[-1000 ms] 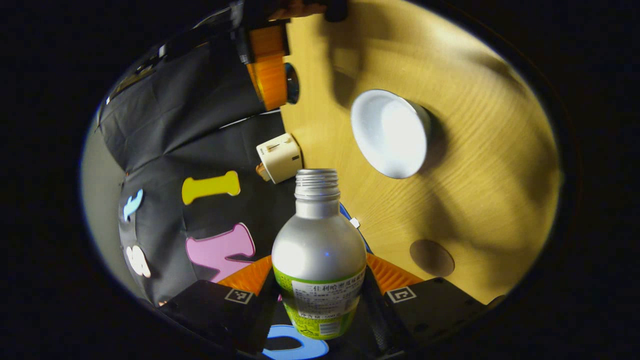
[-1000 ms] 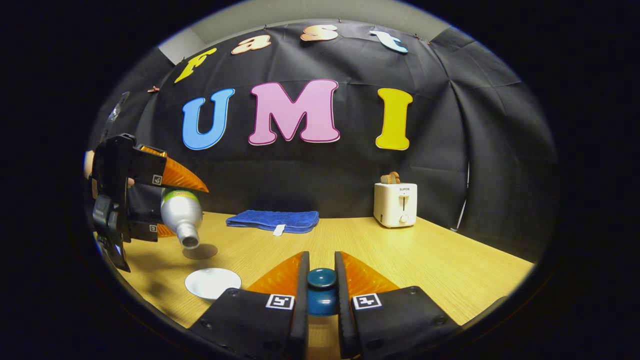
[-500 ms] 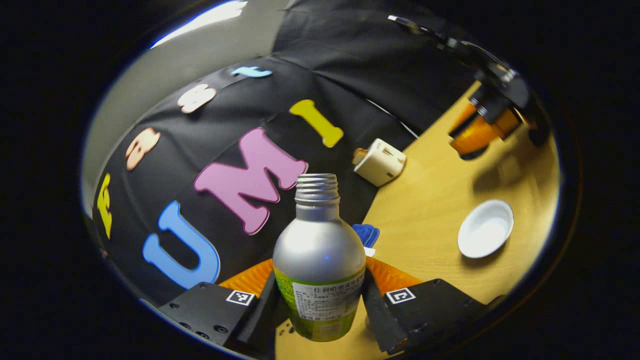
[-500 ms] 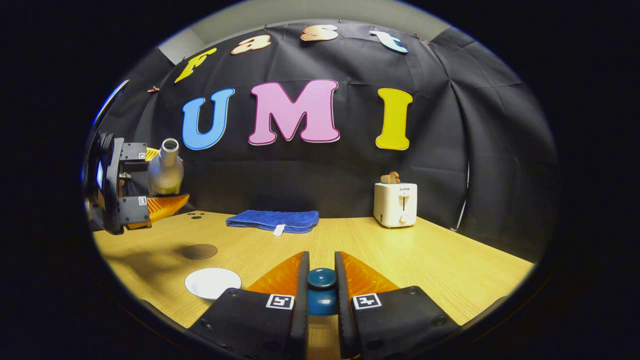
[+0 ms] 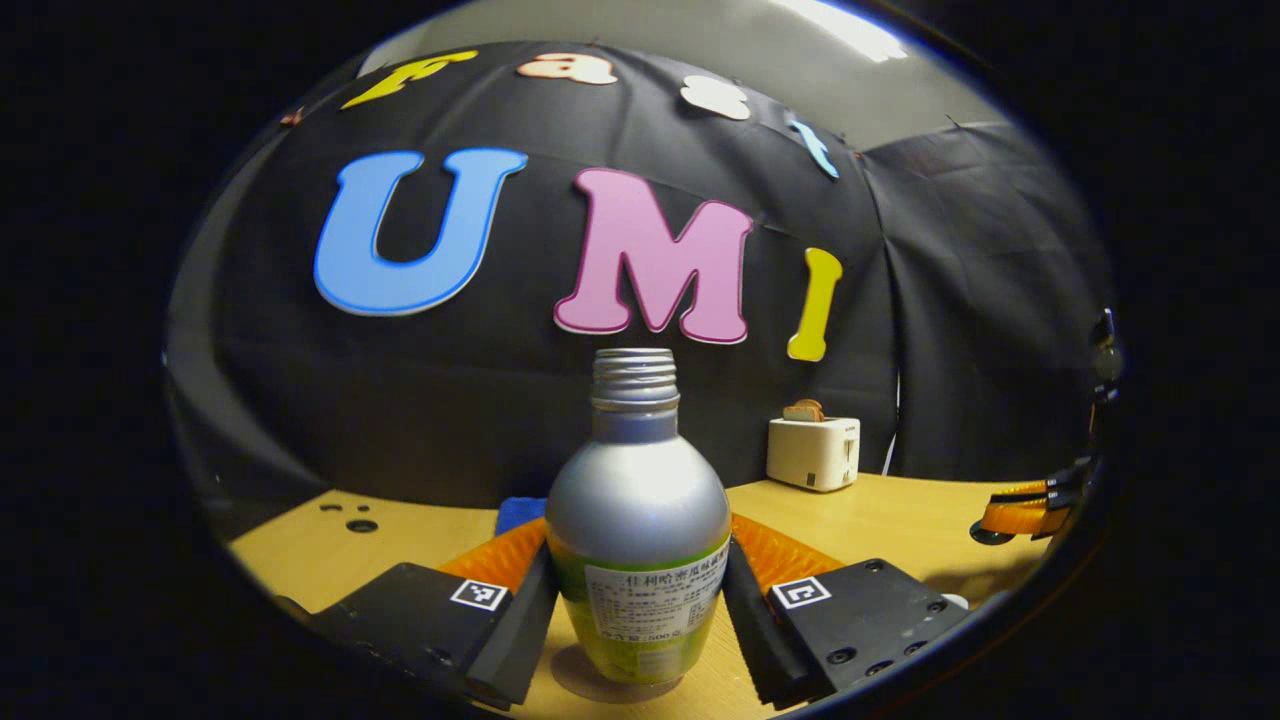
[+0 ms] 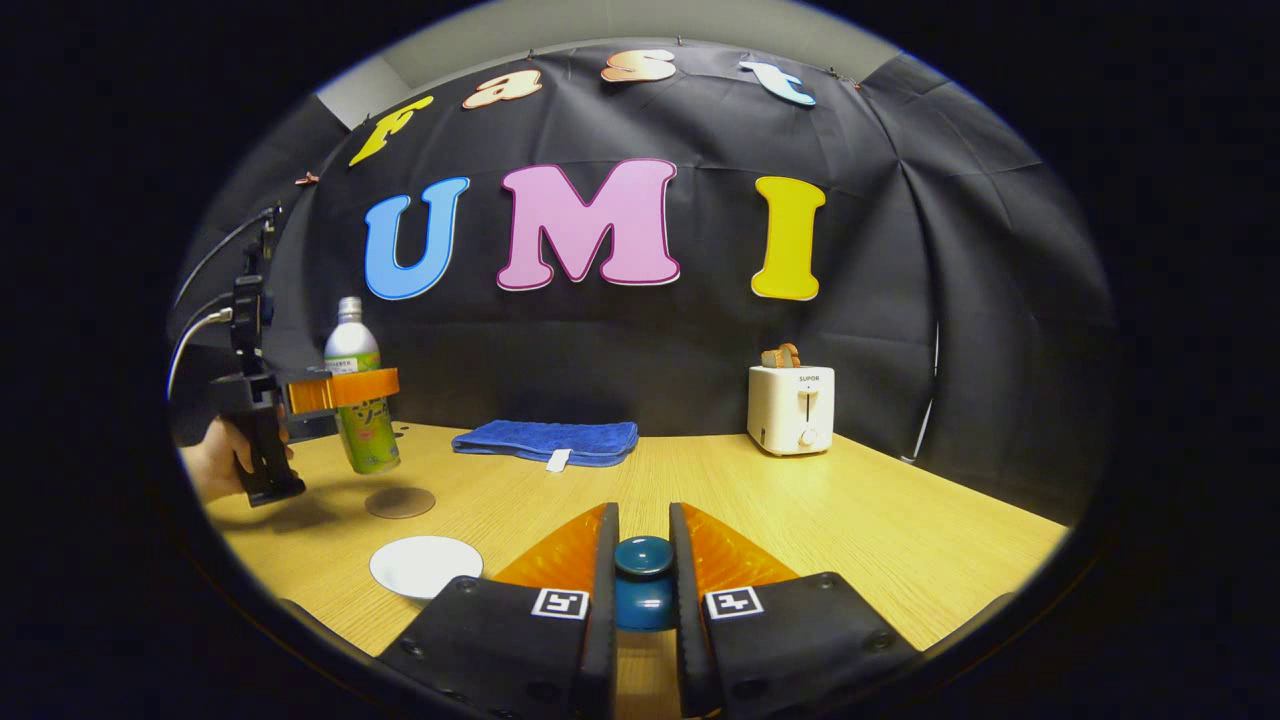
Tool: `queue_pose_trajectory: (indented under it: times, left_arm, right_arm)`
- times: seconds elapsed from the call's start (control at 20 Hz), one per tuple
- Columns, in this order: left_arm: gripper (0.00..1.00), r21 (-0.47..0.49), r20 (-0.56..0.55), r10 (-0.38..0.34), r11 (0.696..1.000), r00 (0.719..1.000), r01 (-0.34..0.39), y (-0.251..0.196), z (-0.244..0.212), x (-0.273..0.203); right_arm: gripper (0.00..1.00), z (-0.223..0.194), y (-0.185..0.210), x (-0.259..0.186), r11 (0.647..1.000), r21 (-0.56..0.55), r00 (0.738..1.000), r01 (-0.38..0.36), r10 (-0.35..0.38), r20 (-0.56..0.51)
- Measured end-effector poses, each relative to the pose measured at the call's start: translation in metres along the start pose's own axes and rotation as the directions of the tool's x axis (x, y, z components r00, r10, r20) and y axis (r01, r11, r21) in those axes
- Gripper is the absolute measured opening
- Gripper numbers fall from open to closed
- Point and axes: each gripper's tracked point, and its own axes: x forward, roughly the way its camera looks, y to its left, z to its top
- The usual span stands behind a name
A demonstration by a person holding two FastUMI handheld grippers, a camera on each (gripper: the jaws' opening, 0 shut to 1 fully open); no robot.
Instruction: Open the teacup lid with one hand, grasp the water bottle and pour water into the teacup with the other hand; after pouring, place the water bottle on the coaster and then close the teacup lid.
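1. Left tool [image 5: 640, 590] pinching the water bottle [image 5: 638, 530] at mid-body, both orange fingers pressed to its sides; bottle upright, mouth uncapped, likely so that nothing spills on the way down.
2. Bottle held just above the tabletop [image 6: 880, 520], over or just behind the brown coaster [image 6: 400, 502]; judged as the setting-down step, pouring apparently done.
3. Right tool [image 6: 642, 575] clamped on the dark blue knob of the teacup lid [image 6: 642, 560], kept low and out to the side, probably to leave the cup open until the bottle is parked.
4. White teacup [image 6: 426, 565] open on the tabletop, near the coaster and left of the lid.
5. Right gripper view giving the side-on gap between bottle base and coaster, plus the hand [image 6: 215, 465] on the left tool's grip.
6. Left gripper view showing the grip up close and a round patch under the bottle base, whether coaster or shadow unclear; cup hidden there.
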Motion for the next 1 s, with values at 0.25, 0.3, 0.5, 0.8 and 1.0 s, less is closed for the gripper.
queue_pose_trajectory:
  times: [0.25, 0.3, 0.5, 0.8, 1.0]
  left_arm:
    - [0.82, 0.03, -0.054, 0.029, 0.999, 0.998, -0.027, -0.001, -0.013, 0.008]
    - [0.82, 0.059, -0.059, 0.023, 0.998, 0.998, -0.02, -0.001, -0.018, 0.009]
    - [0.83, 0.15, -0.095, 0.008, 0.989, 0.995, 0.007, -0.013, -0.031, 0.017]
    - [0.84, 0.133, -0.118, 0.036, 0.991, 0.992, -0.02, -0.007, -0.044, 0.019]
    - [0.98, 0.098, -0.1, 0.031, 0.995, 0.995, -0.021, -0.01, -0.037, 0.007]
  right_arm:
    - [0.28, 0.0, 0.0, 0.0, 1.0, 0.0, 1.0, 0.0, 0.0, 0.0]
    - [0.28, 0.0, 0.0, 0.0, 1.0, 0.0, 1.0, 0.0, 0.0, 0.001]
    - [0.28, -0.001, 0.0, 0.0, 1.0, 0.0, 1.0, 0.0, 0.0, 0.001]
    - [0.28, 0.0, 0.0, 0.0, 1.0, 0.0, 1.0, 0.0, 0.0, 0.0]
    - [0.28, 0.0, 0.0, 0.0, 1.0, 0.0, 1.0, 0.0, 0.0, 0.001]
